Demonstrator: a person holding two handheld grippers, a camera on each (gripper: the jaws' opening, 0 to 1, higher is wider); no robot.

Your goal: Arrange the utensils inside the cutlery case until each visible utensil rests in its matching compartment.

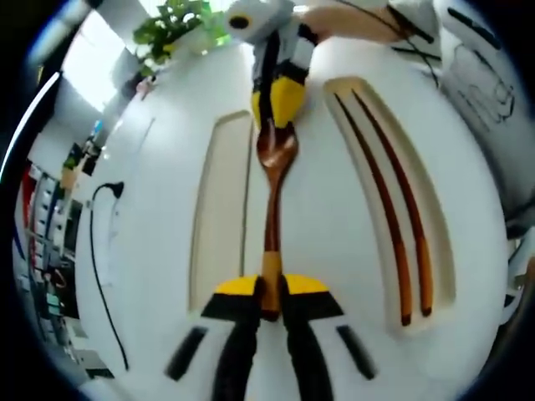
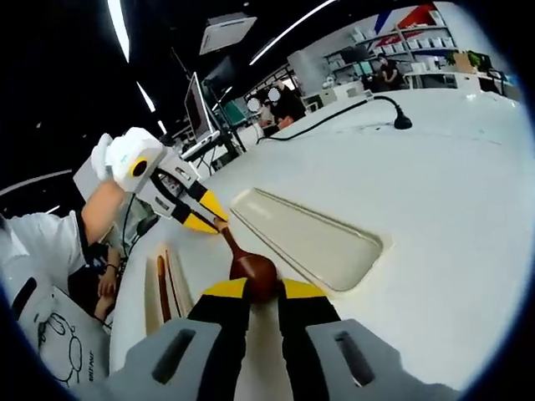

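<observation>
The wooden spoon (image 1: 273, 196) is over the white cutlery case (image 1: 334, 251), the left hand-held gripper (image 1: 271, 305) pinching its handle and the right hand-held gripper (image 2: 255, 288) pinching its bowl. The chopsticks (image 1: 401, 242) lie in the side compartment.

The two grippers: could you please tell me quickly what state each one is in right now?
Left gripper: shut on the handle end of the brown wooden spoon.
Right gripper: shut on the same spoon's bowl.
</observation>
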